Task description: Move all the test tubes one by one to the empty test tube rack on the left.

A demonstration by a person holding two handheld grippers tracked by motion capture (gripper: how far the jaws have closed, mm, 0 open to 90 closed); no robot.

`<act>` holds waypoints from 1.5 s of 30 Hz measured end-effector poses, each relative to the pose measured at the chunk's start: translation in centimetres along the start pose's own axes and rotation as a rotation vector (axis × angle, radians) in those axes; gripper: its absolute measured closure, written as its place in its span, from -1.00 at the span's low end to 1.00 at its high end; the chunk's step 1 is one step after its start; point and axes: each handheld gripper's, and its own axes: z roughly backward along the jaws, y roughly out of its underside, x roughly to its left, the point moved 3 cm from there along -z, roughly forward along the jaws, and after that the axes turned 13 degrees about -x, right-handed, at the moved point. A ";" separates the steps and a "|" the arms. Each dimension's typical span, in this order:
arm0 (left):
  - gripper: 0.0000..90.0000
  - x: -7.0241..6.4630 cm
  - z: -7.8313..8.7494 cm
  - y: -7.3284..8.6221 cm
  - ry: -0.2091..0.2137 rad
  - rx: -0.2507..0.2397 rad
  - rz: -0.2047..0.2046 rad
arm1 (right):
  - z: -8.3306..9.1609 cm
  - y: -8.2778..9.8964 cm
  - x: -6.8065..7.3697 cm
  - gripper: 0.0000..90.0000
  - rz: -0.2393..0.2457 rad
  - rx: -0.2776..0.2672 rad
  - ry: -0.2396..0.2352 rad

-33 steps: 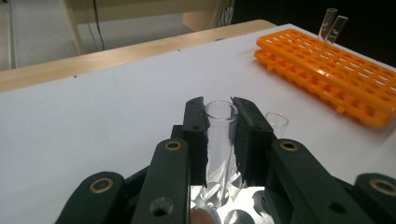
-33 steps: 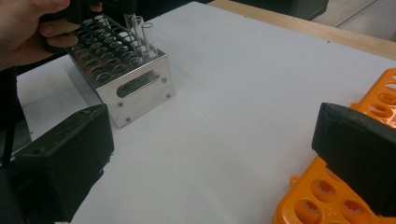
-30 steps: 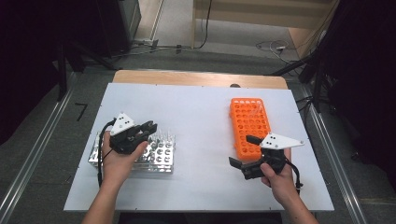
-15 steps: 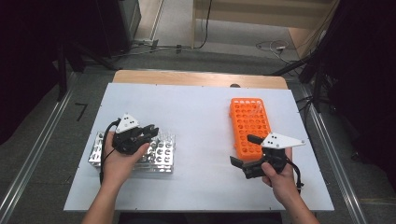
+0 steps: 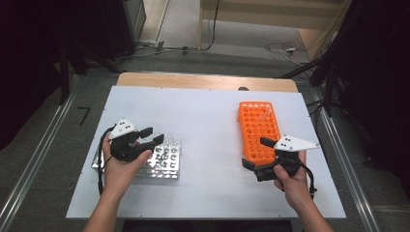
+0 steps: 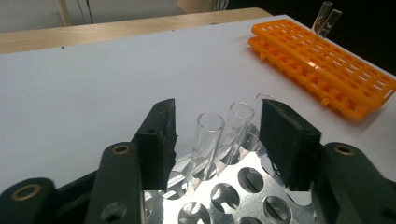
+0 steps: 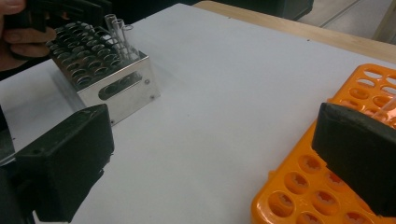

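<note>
In the far corner of the metal rack [image 6: 243,186] at the surface's [image 5: 208,121] left stand clear glass tubes [image 6: 208,140], upright. Around them we see our left claw [image 6: 217,135], its jaws having just been opening, pads clear of the glass. Well apart at the right, our right claw [image 5: 256,154] hangs released beside the orange rack [image 5: 258,128].
</note>
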 end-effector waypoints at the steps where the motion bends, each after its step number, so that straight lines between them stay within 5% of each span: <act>1: -0.08 0.0 0.2 0.0 0.010 -0.007 0.010 | 0.0 0.0 -0.2 -1.00 -0.003 -0.001 0.004; 16: -0.95 -2.2 1.4 -0.2 0.096 -0.045 0.037 | -0.1 0.1 -4.9 -1.00 -0.068 -0.009 0.091; 28: -1.00 -2.8 1.5 0.0 0.131 -0.053 0.036 | -1.9 1.1 -9.5 -0.89 -0.147 0.000 0.171; 39: -1.00 -2.8 1.7 0.2 0.134 -0.047 0.039 | -3.1 1.0 -13.4 -0.16 -0.206 0.010 0.327; 45: -1.00 -2.8 1.8 0.2 0.134 -0.048 0.041 | -4.1 1.2 -15.2 0.11 -0.185 0.063 0.368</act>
